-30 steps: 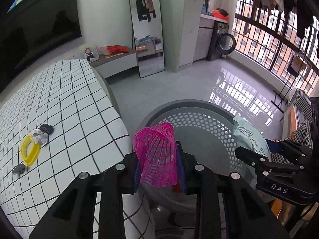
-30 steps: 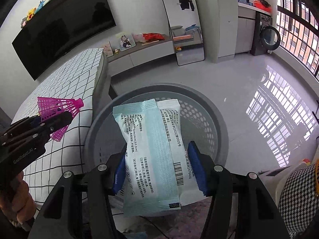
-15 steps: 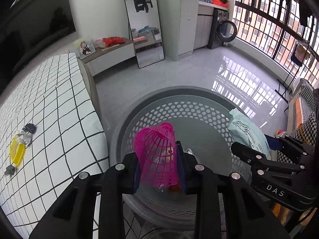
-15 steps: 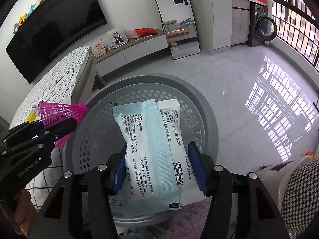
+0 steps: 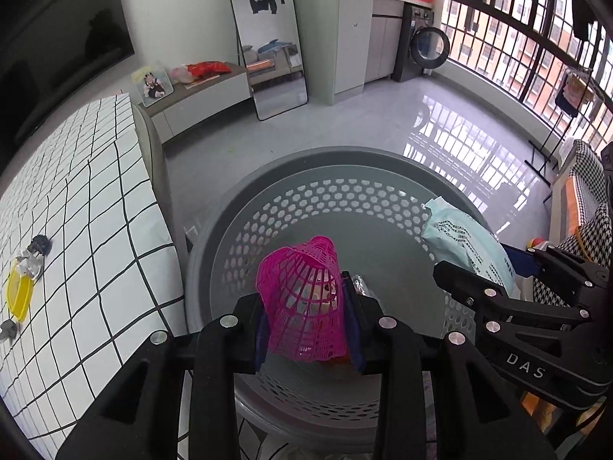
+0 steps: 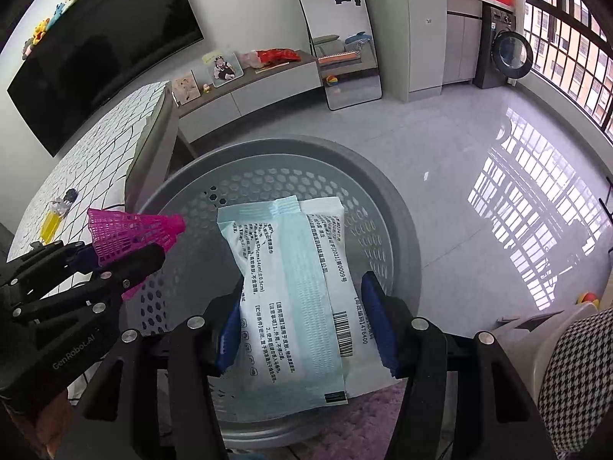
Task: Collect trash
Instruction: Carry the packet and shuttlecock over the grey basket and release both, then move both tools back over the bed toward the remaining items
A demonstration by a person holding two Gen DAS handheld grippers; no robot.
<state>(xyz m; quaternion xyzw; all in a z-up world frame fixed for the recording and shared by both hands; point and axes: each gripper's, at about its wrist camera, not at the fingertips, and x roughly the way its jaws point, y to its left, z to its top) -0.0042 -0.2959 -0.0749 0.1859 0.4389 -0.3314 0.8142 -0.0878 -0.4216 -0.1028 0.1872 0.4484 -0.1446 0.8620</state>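
A pink plastic shuttlecock (image 5: 302, 306) stands between the blue pads of my left gripper (image 5: 308, 326), above the inside of a round grey perforated basket (image 5: 345, 153). The left jaws are opening, and the pads still touch the shuttlecock's skirt. My right gripper (image 6: 302, 326) is shut on a pale blue-green printed packet (image 6: 291, 280), held over the same basket (image 6: 291, 143). In the right wrist view the left gripper (image 6: 115, 257) and the shuttlecock (image 6: 130, 234) hang over the basket's left rim. In the left wrist view the packet (image 5: 463, 241) juts over the right rim.
A table with a white grid cloth (image 5: 76, 230) stands left of the basket, with a yellow piece (image 5: 17, 295), crumpled wrappers (image 5: 32, 264) and a dark scrap (image 5: 40, 243) on it. A foil scrap (image 5: 358, 281) lies in the basket. A houndstooth seat (image 5: 590, 230) is on the right.
Both grippers have sunk toward the basket. The left one carried the shuttlecock from beside the table's edge to over the basket's inside. The packet stays gripped.
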